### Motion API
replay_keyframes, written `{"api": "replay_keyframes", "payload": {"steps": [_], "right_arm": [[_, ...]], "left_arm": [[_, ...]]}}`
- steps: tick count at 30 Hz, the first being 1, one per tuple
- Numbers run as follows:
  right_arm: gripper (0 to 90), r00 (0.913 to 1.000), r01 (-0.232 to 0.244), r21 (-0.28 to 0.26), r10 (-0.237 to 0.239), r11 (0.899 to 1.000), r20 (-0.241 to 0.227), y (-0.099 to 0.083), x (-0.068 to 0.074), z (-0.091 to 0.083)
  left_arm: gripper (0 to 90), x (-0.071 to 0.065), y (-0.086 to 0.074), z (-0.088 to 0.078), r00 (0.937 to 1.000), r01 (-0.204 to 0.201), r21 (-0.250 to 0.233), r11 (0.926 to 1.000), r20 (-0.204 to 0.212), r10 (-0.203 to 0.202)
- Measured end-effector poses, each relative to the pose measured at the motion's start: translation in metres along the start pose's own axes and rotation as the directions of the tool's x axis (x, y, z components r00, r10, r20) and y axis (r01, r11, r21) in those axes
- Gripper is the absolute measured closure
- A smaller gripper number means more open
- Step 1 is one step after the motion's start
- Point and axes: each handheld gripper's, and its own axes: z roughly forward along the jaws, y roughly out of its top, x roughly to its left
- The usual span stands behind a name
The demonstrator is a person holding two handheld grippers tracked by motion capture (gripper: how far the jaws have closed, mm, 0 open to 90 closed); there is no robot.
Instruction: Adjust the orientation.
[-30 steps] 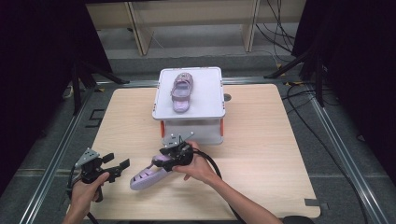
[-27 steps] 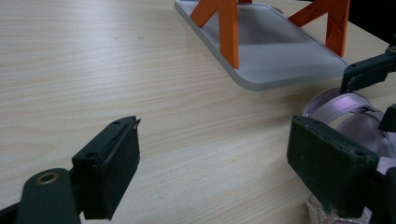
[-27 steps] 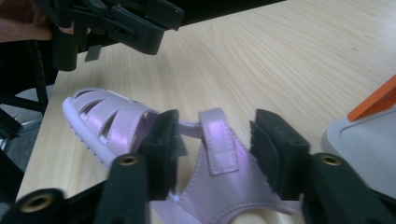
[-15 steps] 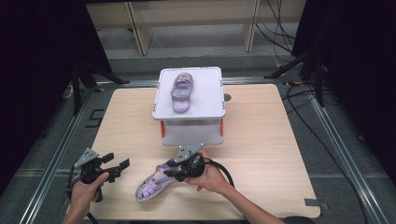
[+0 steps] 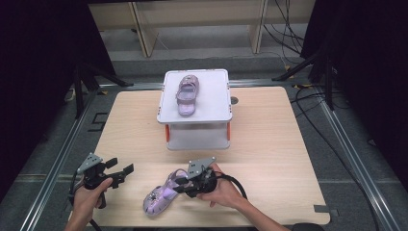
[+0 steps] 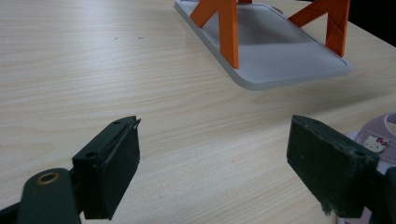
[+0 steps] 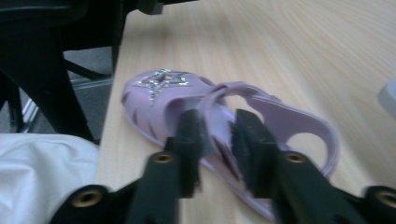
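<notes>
Two black jaws of the right gripper (image 7: 217, 140) have just been closing, and they now pinch a strap of the lilac sandal (image 7: 224, 121) between them. This sandal lies on the wooden table (image 5: 269, 139) near its front edge, with a glitter star on the toe, and its toe points toward the person's left. In the high view the right gripper (image 5: 185, 186) sits at the heel end of the sandal (image 5: 161, 197). The left gripper (image 5: 122, 171) is well apart, to the left, and its jaws are spread wide with nothing between them. Farther back stands a white stand (image 5: 211, 101) with orange legs, and a second sandal (image 5: 186, 94) lies on top of it.
</notes>
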Motion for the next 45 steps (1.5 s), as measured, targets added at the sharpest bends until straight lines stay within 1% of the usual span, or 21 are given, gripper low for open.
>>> {"api": "replay_keyframes", "payload": {"steps": [3, 6, 7, 8, 10, 13, 14, 16, 18, 20, 22, 23, 24, 26, 31, 32, 34, 36, 37, 38, 45], "right_arm": [[77.5, 1.0, -0.001, 0.008, 0.001, 1.0, -0.001, 0.001, 0.006, 0.001], [79.3, 0.9982, -0.054, 0.002, 0.054, 0.999, -0.023, 0.001, 0.014, 0.002], [76.5, 0.9914, -0.121, 0.004, 0.121, 0.993, -0.05, 0.001, 0.019, 0.001], [74.9, 0.9879, -0.144, 0.005, 0.144, 0.99, -0.057, 0.001, 0.021, 0.001], [72.7, 0.9938, -0.099, -0.003, 0.099, 0.995, -0.05, 0.002, 0.021, 0.002], [70.5, 0.9949, -0.098, -0.034, 0.097, 0.995, -0.026, 0.005, 0.019, -0.002], [69.7, 0.9968, -0.079, -0.047, 0.079, 0.996, -0.015, 0.006, 0.017, -0.004], [67.9, 0.9981, -0.043, -0.054, 0.045, 0.998, 0.041, 0.007, 0.013, -0.007], [66.7, 0.9967, -0.017, -0.038, 0.02, 0.999, 0.079, 0.006, 0.009, -0.007], [64.8, 0.9959, -0.026, -0.031, 0.028, 0.999, 0.086, 0.006, 0.006, -0.006], [62.3, 0.9948, 0.007, -0.017, -0.005, 1.0, 0.102, 0.008, 0.002, -0.004], [61.2, 0.9946, 0.012, -0.021, -0.009, 1.0, 0.104, 0.009, 0.001, -0.002], [60.3, 0.9945, 0.024, -0.015, -0.022, 1.0, 0.103, 0.01, -0.001, 0.0], [58.9, 0.9947, 0.033, 0.015, -0.034, 0.999, 0.097, 0.01, -0.004, 0.003], [60.1, 0.9942, 0.077, 0.042, -0.08, 0.996, 0.073, 0.01, -0.007, 0.007], [60.0, 0.9935, 0.087, 0.054, -0.091, 0.995, 0.069, 0.01, -0.007, 0.007], [60.0, 0.9937, 0.093, 0.055, -0.096, 0.994, 0.058, 0.009, -0.007, 0.006], [58.1, 0.9957, 0.069, 0.073, -0.074, 0.995, 0.056, 0.008, -0.004, 0.007], [57.8, 0.9937, 0.098, 0.064, -0.101, 0.993, 0.048, 0.009, -0.006, 0.01], [57.2, 0.9941, 0.091, 0.068, -0.095, 0.993, 0.052, 0.009, -0.005, 0.011], [55.4, 0.9929, 0.106, 0.072, -0.11, 0.992, 0.047, 0.012, -0.01, 0.016]], "left_arm": [[16.5, 0.0, 0.0, 0.0, 1.0, -0.003, -0.003, 1.0, 0.003, 0.003], [16.5, 0.0, 0.0, 0.0, 1.0, -0.005, -0.004, 1.0, 0.005, 0.005], [16.5, 0.0, 0.0, 0.0, 1.0, -0.006, -0.004, 1.0, 0.005, 0.006], [16.5, 0.0, 0.001, 0.0, 0.9999, -0.01, -0.001, 1.0, 0.004, 0.01], [16.5, -0.001, 0.001, -0.002, 0.9999, 0.001, 0.02, 0.9998, -0.017, 0.0], [16.5, -0.002, 0.0, -0.002, 0.9996, 0.02, 0.01, 0.9997, -0.021, -0.02], [16.5, 0.001, 0.001, 0.0, 0.9995, -0.031, 0.007, 0.9995, 0.0, 0.031], [16.5, 0.001, 0.0, 0.001, 0.9998, -0.02, -0.001, 0.9998, 0.006, 0.02], [16.5, -0.002, 0.0, -0.001, 0.9998, 0.013, 0.02, 0.9997, -0.018, -0.013], [16.5, 0.001, 0.001, 0.001, 0.9996, -0.027, 0.002, 0.9996, 0.004, 0.027], [16.5, 0.0, 0.0, 0.0, 1.0, -0.007, 0.009, 0.9999, -0.005, 0.007], [16.5, -0.001, 0.0, -0.002, 0.9997, 0.007, 0.025, 0.9997, -0.023, -0.007], [16.5, 0.002, 0.001, 0.0, 0.9995, -0.03, 0.013, 0.9995, 0.001, 0.03], [16.5, -0.001, 0.0, -0.002, 0.9997, 0.01, 0.025, 0.9996, -0.022, -0.009], [16.5, 0.001, 0.0, 0.001, 0.9999, -0.014, 0.005, 0.9999, 0.006, 0.014], [16.5, -0.001, 0.0, -0.002, 0.9998, 0.008, 0.026, 0.9996, -0.019, -0.007], [16.5, 0.001, 0.0, 0.001, 0.9999, -0.014, 0.004, 0.9999, 0.006, 0.014], [16.5, -0.001, -0.001, 0.001, 0.9999, 0.013, 0.013, 0.9998, -0.003, -0.013], [16.5, 0.001, 0.0, 0.001, 0.9999, -0.012, 0.003, 0.9999, 0.011, 0.012], [16.5, -0.001, -0.001, -0.001, 0.9995, 0.019, 0.029, 0.9994, -0.025, -0.018], [16.5, 0.0, -0.001, 0.0, 0.9998, 0.0, 0.038, 0.9993, -0.022, 0.001]]}}
